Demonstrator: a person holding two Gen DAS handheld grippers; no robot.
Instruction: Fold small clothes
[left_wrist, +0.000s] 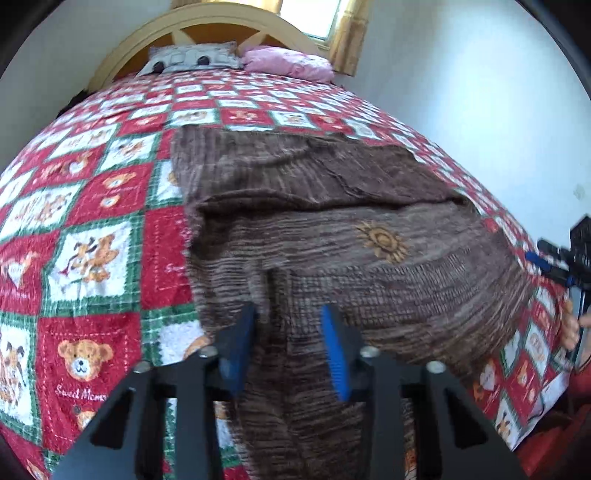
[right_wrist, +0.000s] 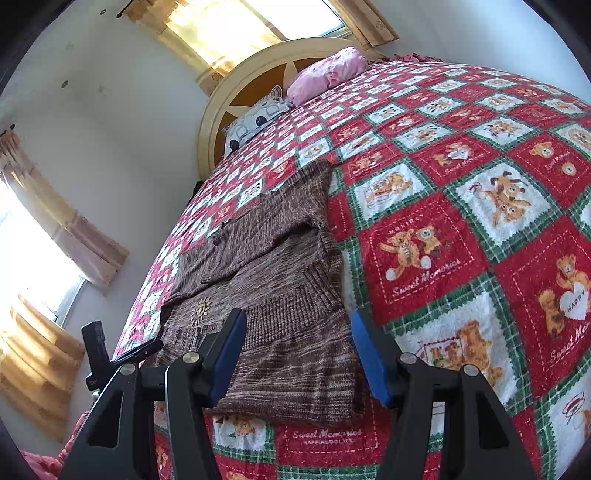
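Brown, streaky knit with a small sun motif: the sweater (left_wrist: 332, 229) lies partly folded on the teddy-bear quilt (left_wrist: 92, 206), near the foot edge of the bed, well short of the grey pillow (left_wrist: 192, 59) and pink pillow (left_wrist: 291, 62) by the headboard (right_wrist: 236, 99). The left gripper (left_wrist: 288, 343) hangs over its near part, blue pads wide apart, cloth showing between them but not pinched. The right gripper (right_wrist: 299, 354) stands at the sweater's near edge, jaws also wide, holding nothing, the knit lying between and beyond its fingers (right_wrist: 369, 354).
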